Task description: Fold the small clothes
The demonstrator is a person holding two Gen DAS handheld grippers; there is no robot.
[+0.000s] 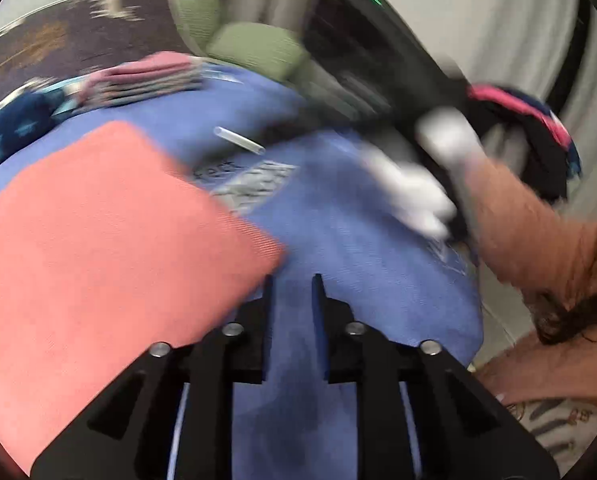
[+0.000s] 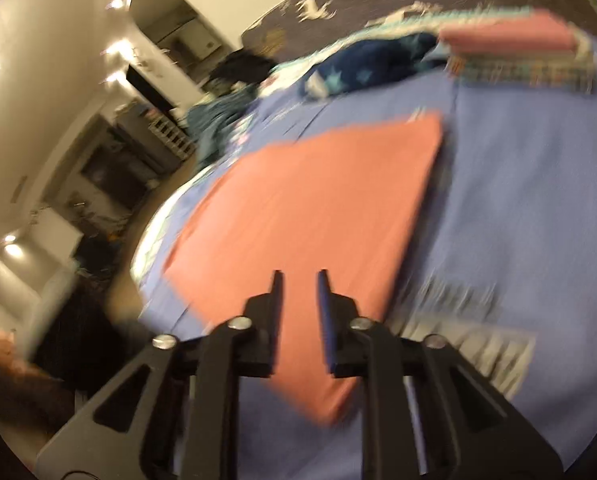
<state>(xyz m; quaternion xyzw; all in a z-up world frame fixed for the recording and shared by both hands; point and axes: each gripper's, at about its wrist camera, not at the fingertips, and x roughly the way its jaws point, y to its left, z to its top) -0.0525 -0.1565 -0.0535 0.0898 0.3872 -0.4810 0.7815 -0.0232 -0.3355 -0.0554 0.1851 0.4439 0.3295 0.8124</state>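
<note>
Bed: blue bedspread (image 2: 518, 200) covers it, with a dark patterned headboard or blanket (image 2: 338, 4) at the far side; both views are motion-blurred.
Salmon cloth: folded salmon-pink garment (image 2: 310, 216) lies flat on the bedspread as a rough rectangle; in the right wrist view its long axis runs from the near corner by the gripper away to the upper right, toward the stack.
Folded stack: pile of folded clothes (image 2: 514, 52) with a pink piece on top sits at the far side of the bed, well apart from the salmon cloth.
Starred garment: dark blue piece with pale stars (image 2: 362, 64) lies just beside the stack.
Tube: small clear tube (image 1: 238, 140) rests on the bedspread near the salmon cloth.
Left hand-held gripper (image 1: 291, 280): fingers apart, nothing between them, above the bedspread just beside the cloth's corner.
Right hand-held gripper (image 2: 300, 276): fingers apart and empty, above the near end of the salmon cloth.
</note>
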